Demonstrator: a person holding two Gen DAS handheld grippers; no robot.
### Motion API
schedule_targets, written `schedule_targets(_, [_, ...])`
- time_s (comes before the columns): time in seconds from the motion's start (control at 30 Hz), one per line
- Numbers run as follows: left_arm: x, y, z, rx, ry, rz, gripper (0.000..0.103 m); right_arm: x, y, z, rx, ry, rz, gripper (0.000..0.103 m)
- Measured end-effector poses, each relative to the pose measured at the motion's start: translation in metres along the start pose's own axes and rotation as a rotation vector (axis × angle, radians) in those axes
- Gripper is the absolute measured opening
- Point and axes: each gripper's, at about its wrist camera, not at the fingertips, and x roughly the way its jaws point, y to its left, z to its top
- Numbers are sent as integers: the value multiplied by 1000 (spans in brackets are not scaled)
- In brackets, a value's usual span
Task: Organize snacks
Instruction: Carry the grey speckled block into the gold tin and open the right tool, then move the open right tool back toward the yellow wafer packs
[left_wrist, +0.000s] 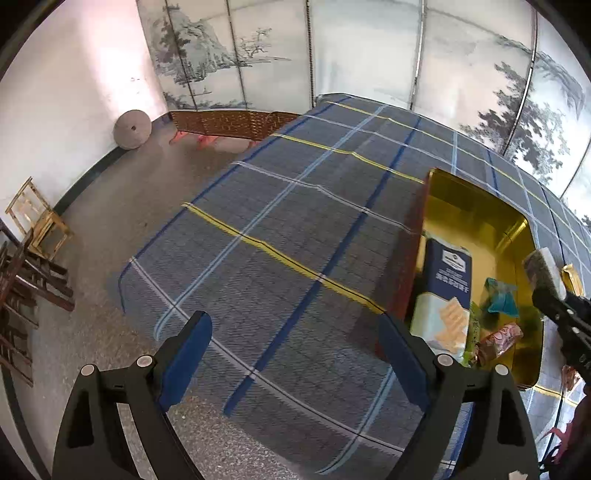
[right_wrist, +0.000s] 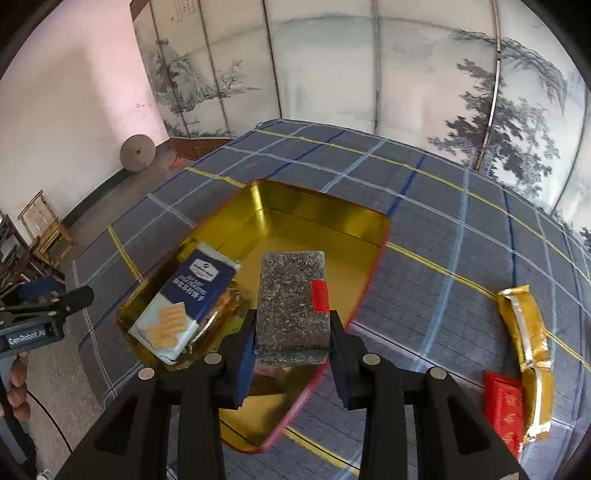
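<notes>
Left wrist view: the left hand-held gripper (left_wrist: 295, 354) hovers released, jaws wide, over the bench (left_wrist: 295, 206) near its left edge, beside one gold tin (left_wrist: 476, 206) holding one blue cracker pack (left_wrist: 445, 291).

Right wrist view: the right hand-held gripper (right_wrist: 291, 343) grasps one speckled snack block (right_wrist: 291, 299) above the tin (right_wrist: 332, 218). One gold packet (right_wrist: 528, 332) and one red packet (right_wrist: 504, 410) lie near the bench's right edge.

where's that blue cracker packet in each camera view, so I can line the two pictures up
Left wrist view: the blue cracker packet lies at lower right, inside the gold tin, just past the right fingertip of the open left gripper.
Right wrist view: the packet lies left of centre, at the tin's left side, beside the speckled block that the right gripper grips.
Shared landmark: the gold tin on the plaid cloth.
</notes>
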Motion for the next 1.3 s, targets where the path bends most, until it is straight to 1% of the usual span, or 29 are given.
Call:
schedule_targets(0.17, [-1, 9, 1, -16, 0, 5, 89, 14, 16, 4, -42, 12, 8, 35])
schedule_targets(0.3, [-1, 10, -1, -6, 0, 13, 89, 24, 25, 5, -62, 23, 6, 35])
schedule_targets(0.7, [0, 15, -1, -19, 10, 19, 89, 38, 29, 1, -68, 56, 7, 35])
schedule_targets(0.83, [1, 14, -2, -16, 16, 19, 89, 44, 31, -4, -67, 77, 18, 35])
schedule_targets(1.13, [0, 11, -4, -12, 24, 13, 89, 40, 34, -6, -85, 61, 22, 36])
schedule_targets(1.23, [-1, 9, -5, -8, 22, 10, 89, 35, 31, -4, -69, 51, 33, 40])
schedule_targets(1.27, [-2, 9, -5, -8, 21, 10, 89, 34, 30, -4, -68, 48, 33, 44])
schedule_targets(1.3, [-3, 8, -5, -8, 19, 9, 89, 31, 29, -4, -67, 42, 34, 45])
